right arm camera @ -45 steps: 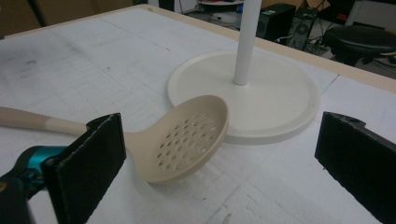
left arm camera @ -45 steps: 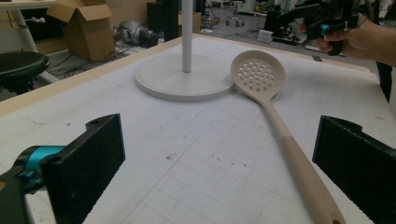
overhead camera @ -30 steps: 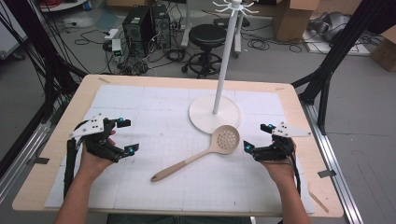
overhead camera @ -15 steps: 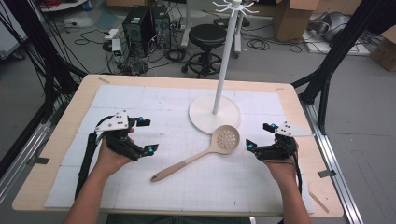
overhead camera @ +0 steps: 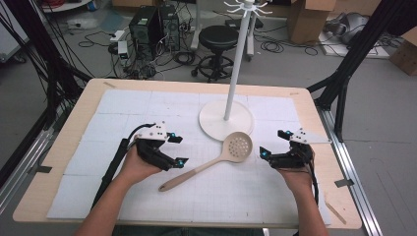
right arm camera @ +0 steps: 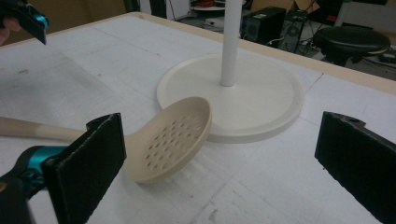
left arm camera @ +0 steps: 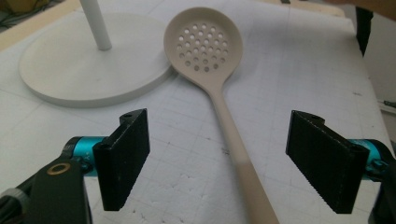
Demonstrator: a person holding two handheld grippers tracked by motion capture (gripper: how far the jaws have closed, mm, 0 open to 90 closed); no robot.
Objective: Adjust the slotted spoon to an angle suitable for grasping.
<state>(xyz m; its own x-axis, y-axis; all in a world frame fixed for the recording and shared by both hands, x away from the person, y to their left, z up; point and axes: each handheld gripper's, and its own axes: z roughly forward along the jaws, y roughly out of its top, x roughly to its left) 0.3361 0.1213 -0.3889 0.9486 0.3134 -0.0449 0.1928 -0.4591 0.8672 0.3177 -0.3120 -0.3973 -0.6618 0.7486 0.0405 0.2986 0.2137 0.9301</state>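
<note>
Moved in from nine o'clock, left gripper [overhead camera: 176, 150] straddling slotted spoon's [overhead camera: 216, 160] handle, jaws just been closing, not yet touching; spoon flat mid-table, bowl against stand base [overhead camera: 214, 120] at twelve; right gripper [overhead camera: 273, 143] released at three; next, clamp handle.

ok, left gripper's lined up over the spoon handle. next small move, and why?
Probably lower the left gripper a little and finish closing on the slotted spoon's handle. Its jaws have just been closing, the handle lies between them, and neither pad touches it yet. The spoon's bowl rests against the stand's base, so a grip on the handle looks clear. The right gripper sits open nearby.
</note>
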